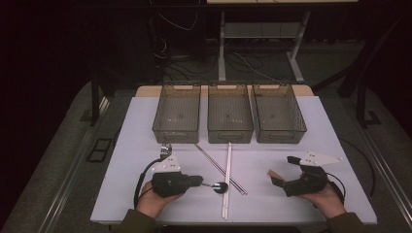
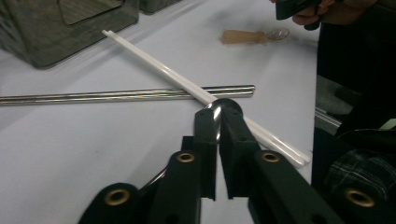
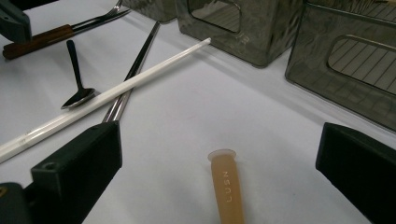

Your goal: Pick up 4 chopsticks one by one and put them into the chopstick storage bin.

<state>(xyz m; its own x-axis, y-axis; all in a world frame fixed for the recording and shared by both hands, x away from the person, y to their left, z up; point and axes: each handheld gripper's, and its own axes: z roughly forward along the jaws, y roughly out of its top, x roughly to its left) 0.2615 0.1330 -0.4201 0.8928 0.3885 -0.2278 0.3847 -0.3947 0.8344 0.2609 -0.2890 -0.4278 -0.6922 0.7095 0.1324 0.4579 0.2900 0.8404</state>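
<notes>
While the left gripper (image 1: 200, 181) has its jaws closed on the handle of the black spoon (image 1: 219, 186), whose bowl rests against the white chopsticks (image 1: 227, 174) on the table (image 1: 291, 204), the right gripper (image 1: 285, 170) stands open around the tan spoon (image 3: 228, 186).

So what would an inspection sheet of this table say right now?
Surface: white table, no spills seen.
Job's things: black spoon beside the white chopsticks; tan spoon lying flat; three bins in a row, empty.
Clutter: white chopsticks crossing metal chopsticks; fork by the left gripper.
Grippers: left gripper shut on the black spoon's handle; right gripper open, fingers either side of the tan spoon, not touching.
Cables: gripper cable trails from each; floor cables behind.
Surroundings: dark room, desk legs behind.
</notes>
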